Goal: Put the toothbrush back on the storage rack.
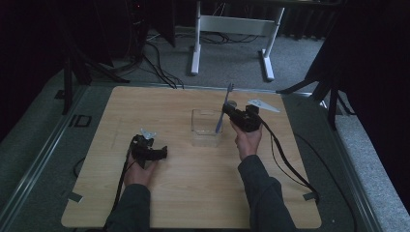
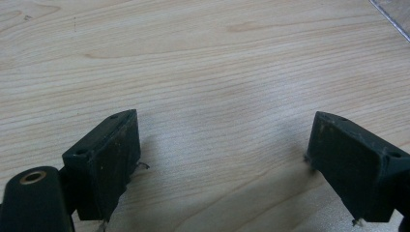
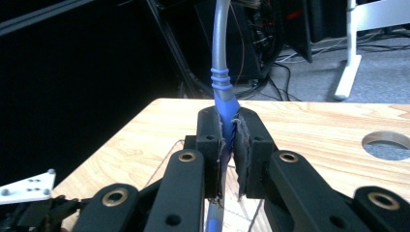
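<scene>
Your wooden table (image 1: 193, 193) carries a clear plastic container (image 1: 205, 126) near its middle. Your right gripper (image 3: 228, 145) is pinched on the blue handle of a toothbrush (image 3: 221, 72), holding it upright with its lower end over the container. Your left gripper (image 2: 222, 164) rests low over bare tabletop, its jaws spread wide with nothing between them.

- one marking can be read — the black characters "ID" (image 1: 80, 120) on the grey floor strip just left of the wooden table (image 1: 145, 106), in the high view.
- no other text, brand, label or number is legible in the high view or either gripper view.
</scene>
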A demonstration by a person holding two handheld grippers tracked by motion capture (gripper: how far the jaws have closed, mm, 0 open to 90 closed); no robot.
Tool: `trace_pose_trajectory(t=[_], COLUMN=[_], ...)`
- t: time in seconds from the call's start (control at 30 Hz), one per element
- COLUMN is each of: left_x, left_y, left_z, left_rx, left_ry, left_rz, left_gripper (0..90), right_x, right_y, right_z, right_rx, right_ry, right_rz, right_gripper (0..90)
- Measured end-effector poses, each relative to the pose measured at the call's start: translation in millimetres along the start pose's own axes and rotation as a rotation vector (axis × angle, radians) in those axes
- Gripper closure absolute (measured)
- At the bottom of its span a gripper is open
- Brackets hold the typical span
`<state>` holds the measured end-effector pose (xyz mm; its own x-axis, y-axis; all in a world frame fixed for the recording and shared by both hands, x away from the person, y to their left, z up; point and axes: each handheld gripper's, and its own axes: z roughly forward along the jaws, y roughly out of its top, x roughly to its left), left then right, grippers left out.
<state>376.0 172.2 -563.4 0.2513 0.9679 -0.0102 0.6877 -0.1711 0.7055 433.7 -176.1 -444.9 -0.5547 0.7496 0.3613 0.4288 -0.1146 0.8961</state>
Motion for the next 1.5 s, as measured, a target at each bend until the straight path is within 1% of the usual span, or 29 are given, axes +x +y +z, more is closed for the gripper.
trace_pose_trajectory(t=[0.07,0.17,0.23,0.33,0.47,0.73,0.77,0.8,0.83,0.9,0.97,1.07,1.17,1.2,1.4,1.5], left_x=[0.0,0.0,0.0,0.0,0.2,0.0,0.0,-0.1,-0.1,0.0,-0.1,-0.1,-0.2,-0.2,-0.2,-0.1], left_y=[0.0,0.0,0.0,0.0,0.0,0.0,0.0,0.0,0.0,0.0,0.0,0.0,0.0,0.0,0.0,0.0], left_z=[0.0,0.0,0.0,0.0,-0.1,0.0,0.0,0.0,0.0,0.0,0.0,0.0,0.0,0.0,0.0,0.0], left_rx=[0.000,0.000,0.000,0.000,0.001,0.000,0.000,0.000,0.000,-0.001,-0.001,-0.001,-0.001,-0.001,-0.001,-0.001], left_ry=[0.000,0.000,0.000,0.000,0.000,0.000,0.000,0.000,0.000,-0.001,0.000,0.000,-0.001,-0.001,-0.001,-0.001], left_rz=[0.000,0.000,0.000,0.000,0.002,0.000,0.000,-0.001,-0.001,0.000,-0.001,0.000,0.000,-0.001,-0.001,0.000], left_gripper=[11.8,11.8,11.8,11.8,11.8,11.8,11.8,11.8,11.9,12.0,12.0,12.1,12.1,12.1,12.1,12.1], right_x=[-0.9,-1.5,-0.5,1.1,2.6,6.6,7.1,7.9,8.5,9.8,10.8,10.2,7.3,6.2,-0.9,-4.3], right_y=[-0.9,-1.4,-2.5,-6.3,-10.7,-19.1,-20.1,-20.9,-21.4,-21.3,-20.7,-20.1,-20.1,-20.3,-23.5,-24.7], right_z=[1.6,3.1,3.7,4.6,6.5,7.4,7.4,7.0,5.9,3.8,1.6,-1.7,-5.7,-6.9,-15.8,-20.7], right_rx=[-0.002,-0.003,0.000,0.019,0.041,0.100,0.110,0.116,0.116,0.112,0.111,0.107,0.101,0.105,0.118,0.133], right_ry=[-0.013,-0.015,-0.021,-0.043,-0.063,-0.069,-0.067,-0.068,-0.060,-0.050,-0.047,-0.045,-0.049,-0.054,-0.058,-0.069], right_rz=[-0.001,0.002,-0.010,-0.057,-0.107,-0.205,-0.217,-0.227,-0.237,-0.243,-0.247,-0.245,-0.224,-0.222,-0.202,-0.201], right_gripper=[81.6,81.5,81.5,81.5,81.4,80.0,76.0,70.1,61.0,53.6,48.6,43.8,39.8,38.6,38.2,38.3])
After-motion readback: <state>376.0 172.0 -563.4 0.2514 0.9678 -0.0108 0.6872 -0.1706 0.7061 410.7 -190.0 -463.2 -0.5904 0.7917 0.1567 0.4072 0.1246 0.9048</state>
